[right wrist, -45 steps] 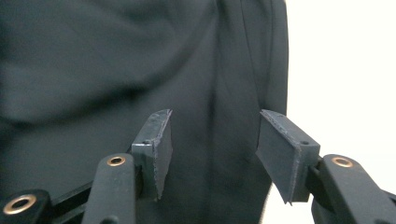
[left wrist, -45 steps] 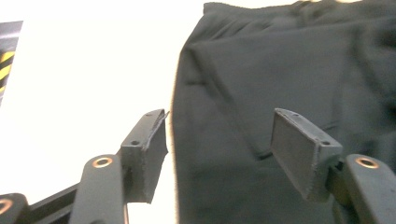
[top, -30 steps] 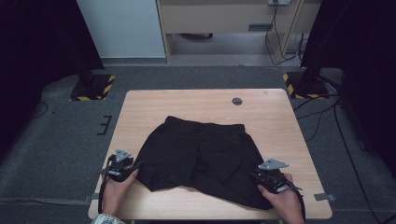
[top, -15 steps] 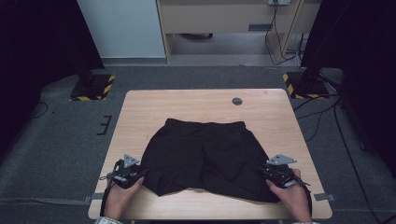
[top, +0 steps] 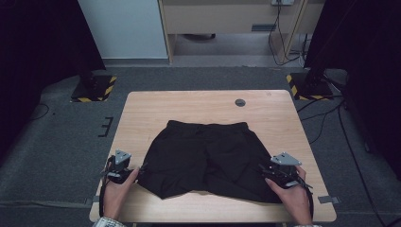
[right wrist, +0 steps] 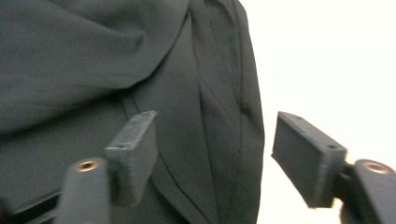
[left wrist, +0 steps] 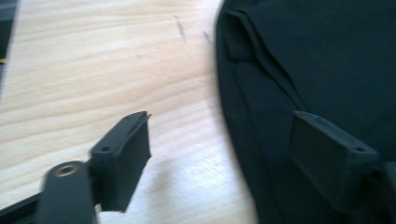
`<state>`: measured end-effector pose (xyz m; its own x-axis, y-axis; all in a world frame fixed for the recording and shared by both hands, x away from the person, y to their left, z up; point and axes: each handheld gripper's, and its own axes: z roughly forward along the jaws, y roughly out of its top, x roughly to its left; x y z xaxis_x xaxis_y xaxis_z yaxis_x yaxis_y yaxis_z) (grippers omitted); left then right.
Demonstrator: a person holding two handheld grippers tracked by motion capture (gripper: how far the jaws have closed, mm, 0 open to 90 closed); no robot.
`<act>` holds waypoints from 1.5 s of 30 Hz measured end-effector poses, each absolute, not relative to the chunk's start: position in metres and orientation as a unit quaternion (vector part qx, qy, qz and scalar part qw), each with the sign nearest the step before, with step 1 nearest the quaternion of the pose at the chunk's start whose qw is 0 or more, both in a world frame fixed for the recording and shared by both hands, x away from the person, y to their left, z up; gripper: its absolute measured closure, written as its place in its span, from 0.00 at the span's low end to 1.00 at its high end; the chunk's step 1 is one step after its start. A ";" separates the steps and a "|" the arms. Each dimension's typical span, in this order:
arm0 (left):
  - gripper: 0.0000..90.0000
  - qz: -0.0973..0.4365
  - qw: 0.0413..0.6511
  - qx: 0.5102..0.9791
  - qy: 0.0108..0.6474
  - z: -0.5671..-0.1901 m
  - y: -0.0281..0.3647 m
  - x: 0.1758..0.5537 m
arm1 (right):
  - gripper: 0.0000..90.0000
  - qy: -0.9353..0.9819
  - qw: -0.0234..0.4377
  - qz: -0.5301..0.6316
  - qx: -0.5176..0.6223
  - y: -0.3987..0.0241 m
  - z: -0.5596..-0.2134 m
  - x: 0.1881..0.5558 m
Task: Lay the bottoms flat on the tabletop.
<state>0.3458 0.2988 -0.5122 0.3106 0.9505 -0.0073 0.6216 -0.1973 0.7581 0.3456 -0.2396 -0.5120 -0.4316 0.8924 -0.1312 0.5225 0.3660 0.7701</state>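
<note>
Shorts [top: 208,158] btwn both open grippers

Each hand carries a black gripper: the left gripper [top: 119,169] and right gripper [top: 282,171] wear grey three-cornered plates (black cables trailing); a plaid cuff [top: 105,222] shows.

A small dark round disc [top: 240,102] sits near the far edge of the wooden surface [top: 198,106], right of its middle. Beyond each far corner, a yellow-and-black striped stand base [top: 93,88] rests on grey floor [top: 52,146].
</note>
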 end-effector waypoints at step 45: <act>0.43 0.221 0.303 0.803 0.463 -0.507 0.253 0.494 | 0.49 0.804 0.184 0.318 0.468 -0.219 -0.528 0.512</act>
<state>0.4941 0.2529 -0.5066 0.4742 0.8773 0.0744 0.6096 -0.3881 0.6912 0.5118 -0.2195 -0.5280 -0.4951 0.8689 0.0025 0.6348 0.3597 0.6839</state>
